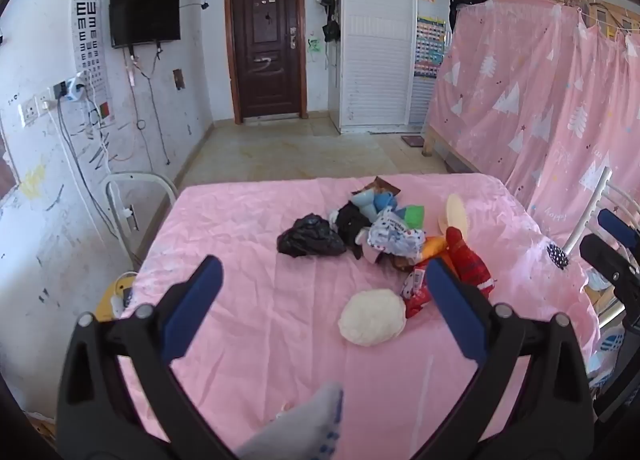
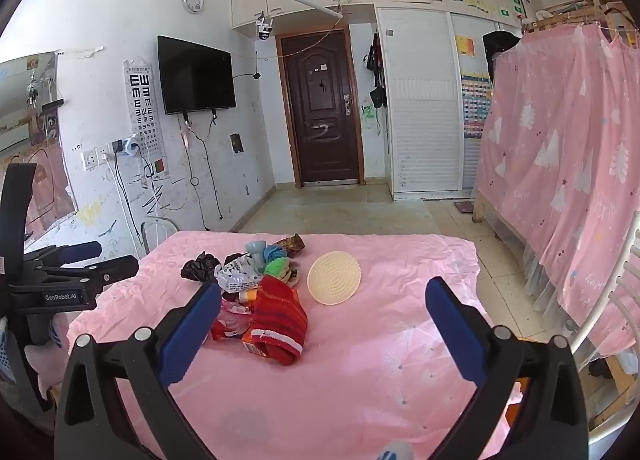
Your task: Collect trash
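While both tongs (image 1: 324, 284) (image 2: 322, 306) gape empty, red sock (image 2: 278, 318) fronts black bag (image 2: 200, 266).

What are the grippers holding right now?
Nothing. The left gripper and right gripper are both open above the pink bed sheet, empty.

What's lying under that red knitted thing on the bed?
Under the red knitted cloth an orange packet pokes out, with a red wrapper beside it, on the pink sheet. Anything deeper is covered.
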The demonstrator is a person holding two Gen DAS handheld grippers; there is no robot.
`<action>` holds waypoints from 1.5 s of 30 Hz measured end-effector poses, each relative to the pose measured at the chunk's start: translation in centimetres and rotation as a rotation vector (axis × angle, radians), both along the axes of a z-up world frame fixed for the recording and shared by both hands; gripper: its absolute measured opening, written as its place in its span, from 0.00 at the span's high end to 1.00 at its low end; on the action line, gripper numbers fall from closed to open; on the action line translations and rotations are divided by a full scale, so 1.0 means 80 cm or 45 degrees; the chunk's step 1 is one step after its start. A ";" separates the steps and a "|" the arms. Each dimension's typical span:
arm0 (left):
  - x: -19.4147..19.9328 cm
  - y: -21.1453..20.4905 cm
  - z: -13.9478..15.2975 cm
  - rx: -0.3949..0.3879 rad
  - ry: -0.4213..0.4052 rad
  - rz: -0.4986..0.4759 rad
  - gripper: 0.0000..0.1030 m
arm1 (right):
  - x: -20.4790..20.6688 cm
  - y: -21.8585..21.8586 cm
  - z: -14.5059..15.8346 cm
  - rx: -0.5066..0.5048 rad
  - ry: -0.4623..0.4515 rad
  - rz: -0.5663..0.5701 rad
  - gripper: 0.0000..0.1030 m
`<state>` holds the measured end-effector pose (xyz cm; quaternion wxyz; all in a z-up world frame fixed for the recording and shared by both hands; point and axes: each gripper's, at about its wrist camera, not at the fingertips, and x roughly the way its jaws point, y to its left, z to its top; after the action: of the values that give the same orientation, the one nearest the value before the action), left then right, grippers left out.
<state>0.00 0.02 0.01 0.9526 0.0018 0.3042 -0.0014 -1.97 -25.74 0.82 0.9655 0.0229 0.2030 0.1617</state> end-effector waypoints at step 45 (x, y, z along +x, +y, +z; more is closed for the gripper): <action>-0.001 -0.001 0.000 0.010 -0.017 0.001 0.06 | 0.002 0.000 0.001 0.004 0.009 -0.010 0.10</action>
<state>-0.06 -0.03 0.03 0.9546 0.0053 0.2979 0.0001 -1.84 -25.76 0.89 0.9653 0.0259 0.2062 0.1581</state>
